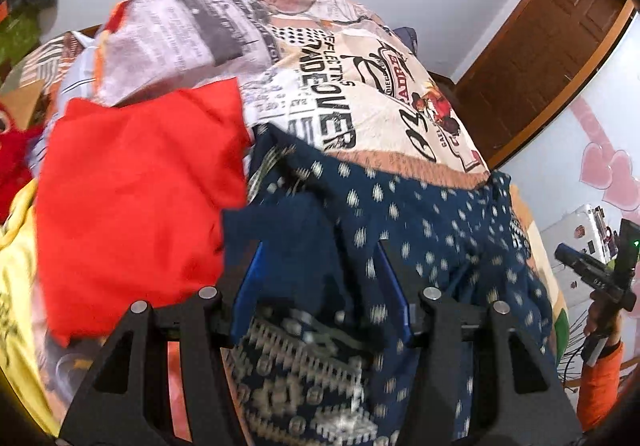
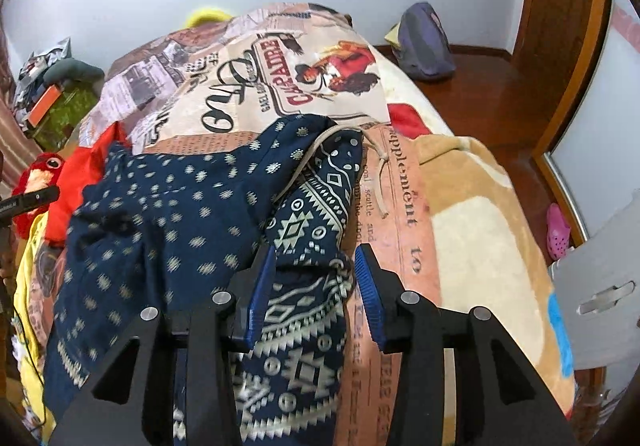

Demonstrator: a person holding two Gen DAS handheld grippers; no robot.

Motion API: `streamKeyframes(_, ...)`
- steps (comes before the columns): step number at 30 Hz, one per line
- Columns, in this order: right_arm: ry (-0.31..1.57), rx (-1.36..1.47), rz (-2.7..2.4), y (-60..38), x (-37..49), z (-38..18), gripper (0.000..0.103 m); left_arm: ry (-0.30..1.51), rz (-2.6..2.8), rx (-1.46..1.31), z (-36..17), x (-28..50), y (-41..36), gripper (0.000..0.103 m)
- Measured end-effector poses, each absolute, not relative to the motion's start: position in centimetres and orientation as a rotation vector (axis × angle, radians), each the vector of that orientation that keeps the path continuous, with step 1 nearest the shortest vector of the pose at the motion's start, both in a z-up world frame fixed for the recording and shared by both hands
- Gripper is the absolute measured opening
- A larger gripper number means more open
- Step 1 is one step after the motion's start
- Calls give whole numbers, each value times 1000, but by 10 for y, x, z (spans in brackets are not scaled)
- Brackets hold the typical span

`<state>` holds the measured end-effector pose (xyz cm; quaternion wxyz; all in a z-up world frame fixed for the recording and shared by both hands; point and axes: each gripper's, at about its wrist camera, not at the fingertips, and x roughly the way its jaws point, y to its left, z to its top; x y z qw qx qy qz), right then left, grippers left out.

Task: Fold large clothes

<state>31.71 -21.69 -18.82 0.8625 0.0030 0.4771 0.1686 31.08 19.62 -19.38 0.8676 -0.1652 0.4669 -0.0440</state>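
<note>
Left gripper (image 1: 320,278): jaws spread, navy garment (image 1: 400,213) bunched between them, not pinched.
Right gripper (image 2: 316,286): jaws apart over the garment's (image 2: 172,213) patterned hem.
Garment: crumpled on the bed, red cloth (image 1: 136,197) beside it.
Bed: newsprint-pattern sheet (image 2: 248,85), tan blanket (image 2: 472,213) at right.
Room: pale wall, wooden door (image 1: 548,61).

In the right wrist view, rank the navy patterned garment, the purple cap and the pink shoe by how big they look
1. navy patterned garment, largest, though nearest the camera.
2. purple cap.
3. pink shoe, smallest.
</note>
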Motion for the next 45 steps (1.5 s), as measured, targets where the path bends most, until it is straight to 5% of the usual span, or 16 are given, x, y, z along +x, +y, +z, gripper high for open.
streamKeyframes(17,1095,45,354,-207,383,-238,38,1048,-2,-193,-262,401,216,48)
streamKeyframes(28,1144,133,412,-201,409,-267,38,1103,-47,-328,-294,413,217,11)
streamKeyframes(33,1124,193,449,-204,407,-260,16,1092,-25,-289,-275,402,207,5)
streamKeyframes(45,880,140,536,-189,383,-160,8,849,12,-235,-153,349,202,3)
